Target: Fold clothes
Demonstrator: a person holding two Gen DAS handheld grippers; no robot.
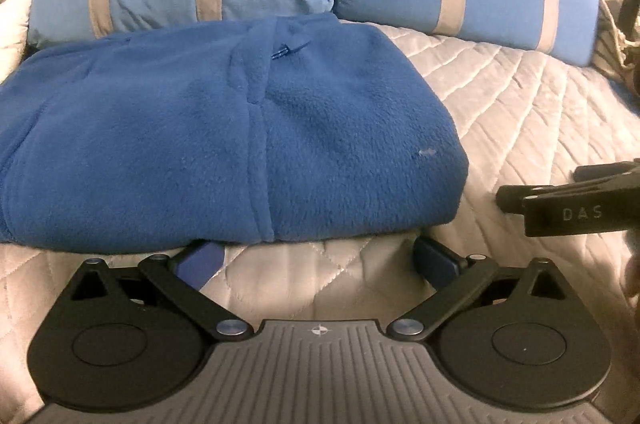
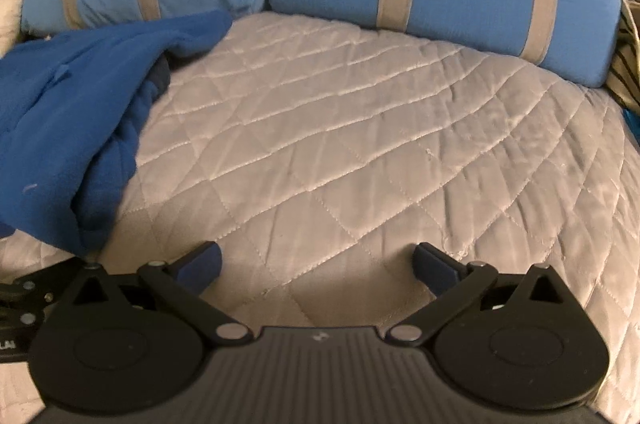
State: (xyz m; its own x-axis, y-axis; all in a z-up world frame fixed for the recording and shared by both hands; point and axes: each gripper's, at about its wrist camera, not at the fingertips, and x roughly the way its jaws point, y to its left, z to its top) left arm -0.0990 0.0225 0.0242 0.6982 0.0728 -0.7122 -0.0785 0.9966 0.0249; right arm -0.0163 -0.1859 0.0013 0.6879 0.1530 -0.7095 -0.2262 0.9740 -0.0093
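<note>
Your left gripper (image 1: 318, 258) and right gripper (image 2: 316, 264) both gape empty, since the folded blue fleece garment (image 1: 224, 136) at 12 o'clock lies released.

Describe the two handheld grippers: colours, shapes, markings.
Both look alike. The left gripper has two round black discs, black linkage bars with silver rivets, dark blue pads on its fingers, and a ribbed grey centre plate bearing a small crosshair mark. The right gripper matches it; seen side-on from the left wrist camera, its black body reads "DAS".
</note>
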